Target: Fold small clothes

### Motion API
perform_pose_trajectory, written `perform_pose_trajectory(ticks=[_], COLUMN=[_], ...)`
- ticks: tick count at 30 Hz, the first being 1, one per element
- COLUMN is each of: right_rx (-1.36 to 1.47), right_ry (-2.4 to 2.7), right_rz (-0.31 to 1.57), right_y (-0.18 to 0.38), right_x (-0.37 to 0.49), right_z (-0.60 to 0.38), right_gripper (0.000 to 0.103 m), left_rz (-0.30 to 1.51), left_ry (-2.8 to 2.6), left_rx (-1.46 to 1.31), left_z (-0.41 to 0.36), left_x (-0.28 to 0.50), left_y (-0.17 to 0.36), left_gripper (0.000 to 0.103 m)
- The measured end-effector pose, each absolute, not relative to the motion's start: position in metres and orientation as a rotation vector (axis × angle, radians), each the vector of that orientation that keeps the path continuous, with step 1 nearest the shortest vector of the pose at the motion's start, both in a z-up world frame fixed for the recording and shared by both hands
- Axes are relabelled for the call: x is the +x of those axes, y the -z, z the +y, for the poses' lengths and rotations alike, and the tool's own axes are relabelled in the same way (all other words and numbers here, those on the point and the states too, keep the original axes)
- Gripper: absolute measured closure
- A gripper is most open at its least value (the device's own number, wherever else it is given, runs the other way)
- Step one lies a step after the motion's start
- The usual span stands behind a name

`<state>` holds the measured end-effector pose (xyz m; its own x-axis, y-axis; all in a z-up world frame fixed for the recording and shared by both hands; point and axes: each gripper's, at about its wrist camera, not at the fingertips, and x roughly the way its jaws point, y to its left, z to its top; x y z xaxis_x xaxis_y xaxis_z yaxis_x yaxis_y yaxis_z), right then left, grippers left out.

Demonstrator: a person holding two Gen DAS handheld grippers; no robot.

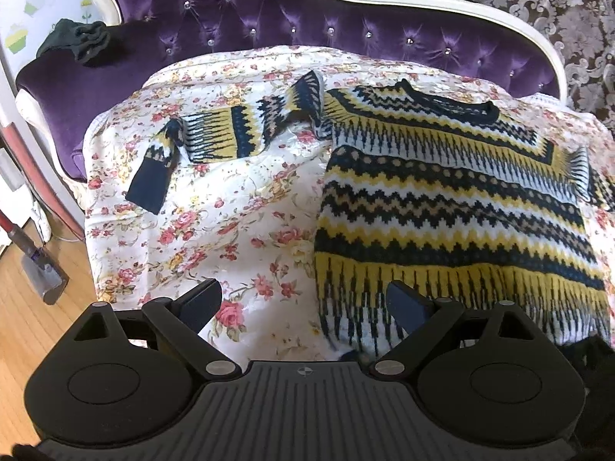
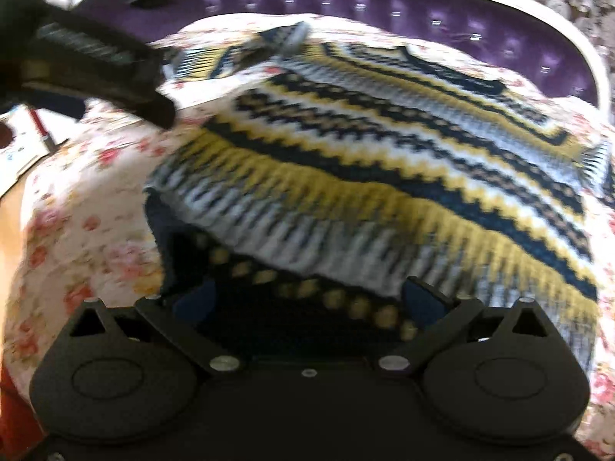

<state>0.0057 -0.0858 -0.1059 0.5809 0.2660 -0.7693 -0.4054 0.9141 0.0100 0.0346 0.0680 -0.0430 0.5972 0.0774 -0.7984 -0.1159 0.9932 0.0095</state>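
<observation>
Spread flat on the floral bedspread (image 1: 238, 207): a knitted sweater (image 1: 453, 207) in navy, yellow, tan and white zigzag bands, neckline toward the purple tufted sofa back (image 1: 269, 11), hem toward the cameras. One sleeve (image 1: 230, 134) stretched sideways from the sweater's shoulder across the bedspread, bent near its end, navy cuff lying flat away from the body. Other sleeve only partly seen at the far side of the sweater, folded at the edge.

Left gripper (image 1: 303, 303) above the bedspread just beside the sweater's hem corner, fingers spread wide with nothing between them; one pad over bare floral cloth, the other over the fringe-patterned band near the hem.

Right gripper (image 2: 303, 296) at the sweater's hem, fingers also spread apart, hem edge (image 2: 269, 272) lifted and turned so the dark inside with tan dots shows between them. Contact with the pads not clear through the blur; no sign of a closed grip. Left gripper also visible from the right wrist view, dark and blurred, beyond the sweater's left edge.

Beyond the sweater, on the sofa's arm: a crumpled black garment (image 1: 77, 40). Past the sofa, on the wooden floor (image 1: 23, 299): a red-handled stick vacuum (image 1: 27, 230).
</observation>
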Motion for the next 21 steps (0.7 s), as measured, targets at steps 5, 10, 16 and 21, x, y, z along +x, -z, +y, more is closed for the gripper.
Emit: perform_pose_trajectory(ticks=[5,10,16,21], right_rx=[-0.188,-0.090,0.145,0.154], right_ry=[-0.491,-0.502,-0.396,-0.194], right_rz=[0.854,0.844,0.813,0.711], right_y=[0.106,0.088,0.043,-0.002], right_x=[-0.003,0.002,0.027,0.051], right_z=[-0.076,-0.103,-0.196,-0.276], right_gripper=[0.001,0.001,0.001,0.001], left_rz=[0.942,0.912,0.797,0.690], left_ry=[-0.101,-0.079,-0.019,0.037], left_rx=[-0.061,-0.025,-0.011,-0.070], left_z=[0.067,0.060,0.047,0.031], left_x=[0.036,0.039,0.048,0.068], left_y=[0.047,0.038,-0.001,-0.035], left_gripper=[0.010,0.010,0.010,0.010])
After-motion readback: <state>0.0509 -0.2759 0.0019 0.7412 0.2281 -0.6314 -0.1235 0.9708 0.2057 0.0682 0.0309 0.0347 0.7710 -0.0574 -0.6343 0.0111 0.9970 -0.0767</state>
